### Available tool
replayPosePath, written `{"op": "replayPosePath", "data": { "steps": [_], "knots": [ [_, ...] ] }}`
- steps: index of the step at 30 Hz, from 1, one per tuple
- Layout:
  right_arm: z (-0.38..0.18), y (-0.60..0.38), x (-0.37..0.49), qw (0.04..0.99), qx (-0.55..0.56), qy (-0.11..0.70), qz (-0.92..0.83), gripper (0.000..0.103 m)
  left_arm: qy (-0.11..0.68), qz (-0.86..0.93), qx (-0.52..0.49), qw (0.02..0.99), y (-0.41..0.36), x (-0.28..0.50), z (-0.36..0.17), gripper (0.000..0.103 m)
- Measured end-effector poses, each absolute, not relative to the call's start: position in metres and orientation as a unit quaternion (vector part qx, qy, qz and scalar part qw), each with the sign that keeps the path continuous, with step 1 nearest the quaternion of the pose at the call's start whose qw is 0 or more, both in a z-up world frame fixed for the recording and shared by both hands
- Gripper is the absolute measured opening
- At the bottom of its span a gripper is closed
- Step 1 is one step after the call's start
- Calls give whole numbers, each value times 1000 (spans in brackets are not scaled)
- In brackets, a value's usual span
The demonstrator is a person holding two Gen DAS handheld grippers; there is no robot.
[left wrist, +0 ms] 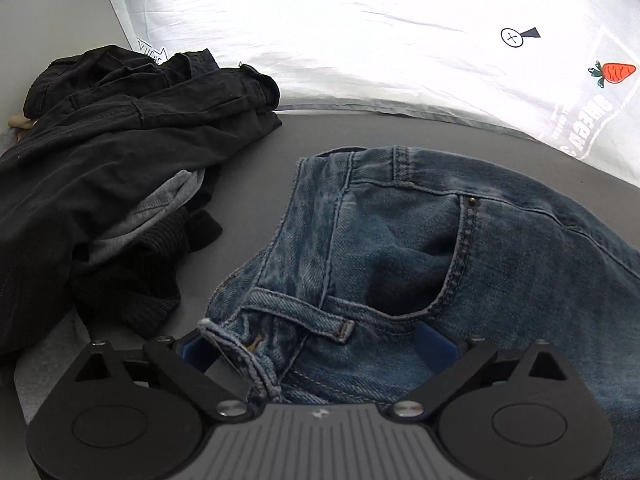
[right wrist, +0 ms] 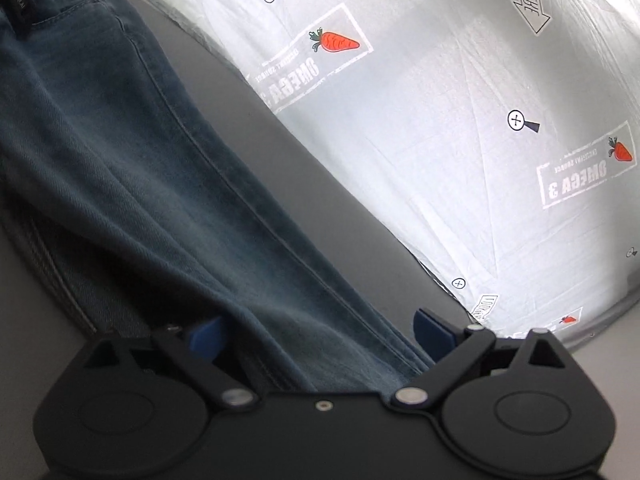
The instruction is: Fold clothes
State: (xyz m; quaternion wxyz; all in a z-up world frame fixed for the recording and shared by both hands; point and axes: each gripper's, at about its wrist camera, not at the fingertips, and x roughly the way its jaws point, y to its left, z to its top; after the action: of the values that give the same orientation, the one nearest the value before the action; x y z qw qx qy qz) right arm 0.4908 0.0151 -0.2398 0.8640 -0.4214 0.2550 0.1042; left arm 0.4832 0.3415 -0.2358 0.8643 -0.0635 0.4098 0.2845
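Blue jeans point(left wrist: 420, 240) lie on a grey surface point(left wrist: 248, 168). In the left wrist view their waistband, belt loop and front pocket face me. My left gripper point(left wrist: 316, 348) is open, its blue pads point(left wrist: 434, 344) wide apart with the waistband corner lying between them. In the right wrist view a jeans leg point(right wrist: 140, 180) runs away toward the upper left. My right gripper point(right wrist: 320, 336) is also open, and the leg's lower end passes between its blue pads point(right wrist: 206, 338). Neither pair of pads presses the denim.
A crumpled pile of black and grey clothes point(left wrist: 100, 160) sits left of the jeans. Behind lies a white sheet point(left wrist: 400, 40) printed with carrots and markers, also filling the right side point(right wrist: 440, 120). Bare grey surface point(right wrist: 280, 184) separates jeans and sheet.
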Motion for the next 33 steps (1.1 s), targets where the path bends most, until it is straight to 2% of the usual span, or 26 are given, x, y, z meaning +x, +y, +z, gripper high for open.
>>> {"op": "replayPosePath", "data": {
  "steps": [6,17,22,25,27,30,33],
  "knots": [
    [-257,31,481,832,-452,257,191,98,412,287,-69,862,342,483,-236,101],
    [-260,103,494,792,-479,174,337,98,428,272,-71,859,346,484,-235,102],
    [-263,105,483,750,-510,125,401,97,431,261,-66,861,351,485,-236,103],
    [-256,98,468,724,-510,124,448,84,432,259,-67,861,355,485,-237,103],
    [-251,92,454,711,-506,131,471,72,433,259,-66,861,357,485,-237,103],
    [-252,81,438,720,-484,149,474,66,434,260,-69,860,362,483,-238,103],
    [-250,73,441,752,-437,188,457,67,435,262,-87,857,366,481,-239,103]
  ]
}}
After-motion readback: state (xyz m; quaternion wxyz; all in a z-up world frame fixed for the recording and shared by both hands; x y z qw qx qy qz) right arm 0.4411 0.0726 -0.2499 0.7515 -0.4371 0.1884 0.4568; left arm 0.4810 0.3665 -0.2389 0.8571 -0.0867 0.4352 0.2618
